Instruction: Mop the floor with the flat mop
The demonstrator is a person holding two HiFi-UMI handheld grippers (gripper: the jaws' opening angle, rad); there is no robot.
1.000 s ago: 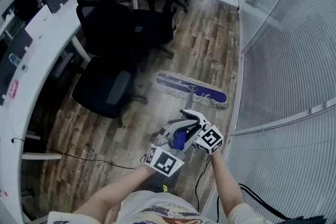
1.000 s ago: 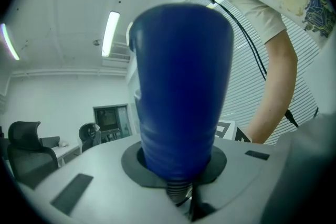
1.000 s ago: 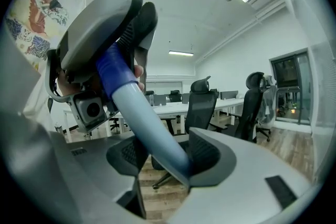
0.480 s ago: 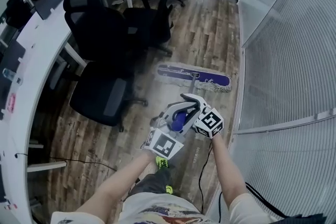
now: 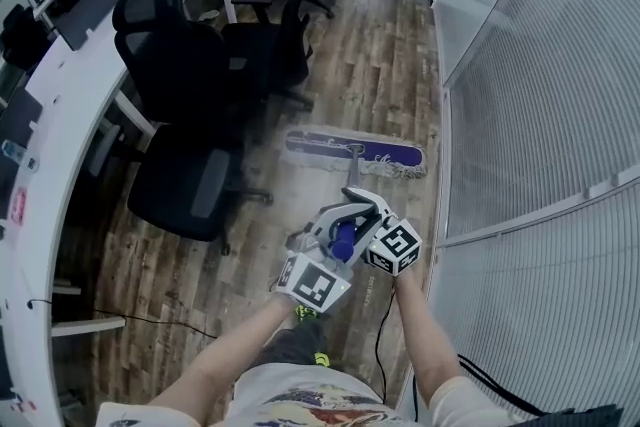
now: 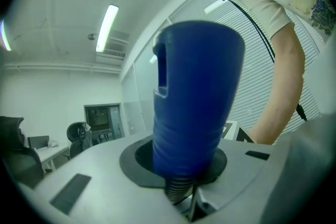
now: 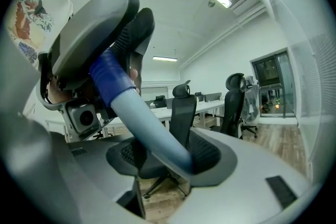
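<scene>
Our left hand-held gripper (image 6: 181, 178) clenches the blue mop grip (image 6: 197, 97). Our right hand-held gripper (image 7: 163, 165), jaws just eased wider, grasps the pole (image 7: 149, 120); the head (image 5: 352, 153) lies on the floor (image 5: 385, 65).

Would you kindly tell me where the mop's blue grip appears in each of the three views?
Head view: blue grip lower centre, above the person's arms.
Left gripper view: the grip fills the centre.
Right gripper view: the grip upper left, topping the pale pole.
Shared landmark: black office chairs.
</scene>
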